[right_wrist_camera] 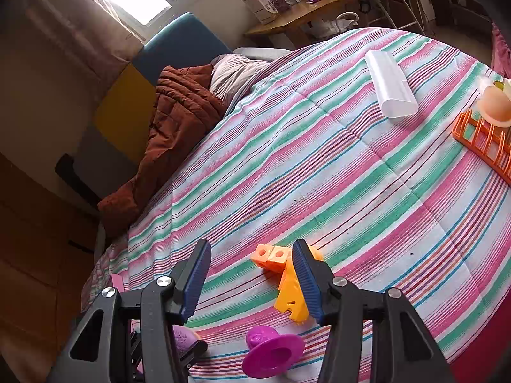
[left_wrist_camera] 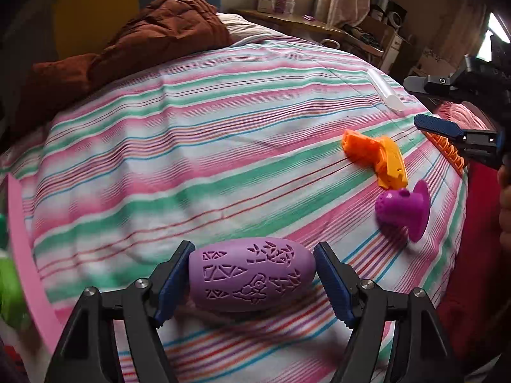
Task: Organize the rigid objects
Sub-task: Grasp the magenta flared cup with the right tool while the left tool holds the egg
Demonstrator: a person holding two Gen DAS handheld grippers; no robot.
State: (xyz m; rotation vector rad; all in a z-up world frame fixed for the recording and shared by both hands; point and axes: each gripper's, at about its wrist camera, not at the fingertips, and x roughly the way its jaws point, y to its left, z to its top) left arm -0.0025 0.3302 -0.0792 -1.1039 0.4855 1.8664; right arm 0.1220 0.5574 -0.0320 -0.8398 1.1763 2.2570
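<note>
My left gripper [left_wrist_camera: 252,277] is shut on a lilac egg-shaped piece with cut-out patterns [left_wrist_camera: 252,274], held just above the striped bedspread [left_wrist_camera: 191,146]. An orange and yellow plastic piece [left_wrist_camera: 377,156] and a magenta funnel-shaped piece [left_wrist_camera: 405,210] lie on the bed to the right. My right gripper [right_wrist_camera: 252,274] is open and empty above the bed, with the orange and yellow piece [right_wrist_camera: 287,281] by its right finger and the magenta piece [right_wrist_camera: 271,351] below. The right gripper also shows in the left wrist view [left_wrist_camera: 424,105].
An orange rack [right_wrist_camera: 485,146] with a peach-coloured round object [right_wrist_camera: 495,105] stands at the bed's right edge. A white tube-like case [right_wrist_camera: 389,86] lies further back. A brown quilt [left_wrist_camera: 143,41] is heaped by the headboard. A pink edge [left_wrist_camera: 25,255] is at left.
</note>
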